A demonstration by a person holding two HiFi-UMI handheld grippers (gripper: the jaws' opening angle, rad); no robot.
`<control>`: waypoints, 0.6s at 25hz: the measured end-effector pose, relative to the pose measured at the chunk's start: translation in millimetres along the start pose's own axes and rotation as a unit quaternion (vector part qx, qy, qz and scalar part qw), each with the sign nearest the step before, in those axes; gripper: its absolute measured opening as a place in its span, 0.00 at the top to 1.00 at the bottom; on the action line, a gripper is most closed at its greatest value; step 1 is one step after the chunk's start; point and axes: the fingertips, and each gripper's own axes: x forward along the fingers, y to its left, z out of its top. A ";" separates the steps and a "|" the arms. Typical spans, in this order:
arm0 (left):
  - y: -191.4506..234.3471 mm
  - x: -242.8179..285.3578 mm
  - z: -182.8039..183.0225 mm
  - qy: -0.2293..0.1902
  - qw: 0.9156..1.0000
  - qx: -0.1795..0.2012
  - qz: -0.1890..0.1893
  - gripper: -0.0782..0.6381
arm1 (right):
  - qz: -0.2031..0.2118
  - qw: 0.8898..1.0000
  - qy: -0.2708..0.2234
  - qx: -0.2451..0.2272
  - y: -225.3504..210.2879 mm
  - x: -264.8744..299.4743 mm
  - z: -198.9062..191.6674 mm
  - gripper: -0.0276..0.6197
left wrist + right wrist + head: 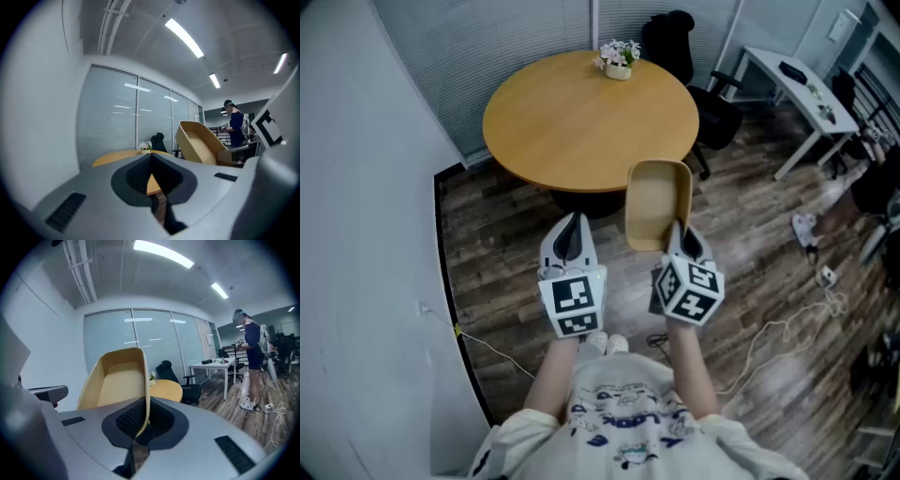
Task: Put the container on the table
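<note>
Wood-plank flooring (pixel 511 234) fills the lower half of the head view, with a white wall down the left of the frame and blind-covered glass panels across the top. At upper centre stands a round wooden surface (pixel 581 122), bare but for a small flower pot (pixel 618 62) at its far edge. A black office chair (pixel 717 117) sits just to its right, and a white surface (pixel 769 64) with a few small items is in the upper right corner.

The container (pixel 657 202), a tan, open, rounded-corner tub, is held up in the air at centre-right of the frame, tilted so its hollow faces the camera. Its far end overlaps the near rim of the round surface in the picture, and it does not rest on it. The right gripper (pixel 678 232) has its jaws pinched on the container's near wall, the thin rim running between the dark pads. The left gripper (pixel 572 225), at centre-left beside it, has its jaws closed together with nothing between them. A person (pixel 251 348) stands at the right of the right gripper view.
</note>
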 end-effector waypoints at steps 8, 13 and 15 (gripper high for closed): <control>-0.1 -1.3 -0.9 -0.002 1.000 0.000 -0.001 0.89 | 0.000 1.000 -0.002 -0.002 0.7 -2.1 -0.6 0.94; -1.3 -1.9 -2.3 0.000 1.000 0.000 -0.002 0.89 | 0.001 1.000 -0.002 -0.001 0.3 -3.0 -1.9 0.94; -1.9 -0.9 -2.3 0.001 1.000 0.000 -0.003 0.89 | 0.002 1.000 -0.001 -0.001 0.6 -2.1 -2.2 0.94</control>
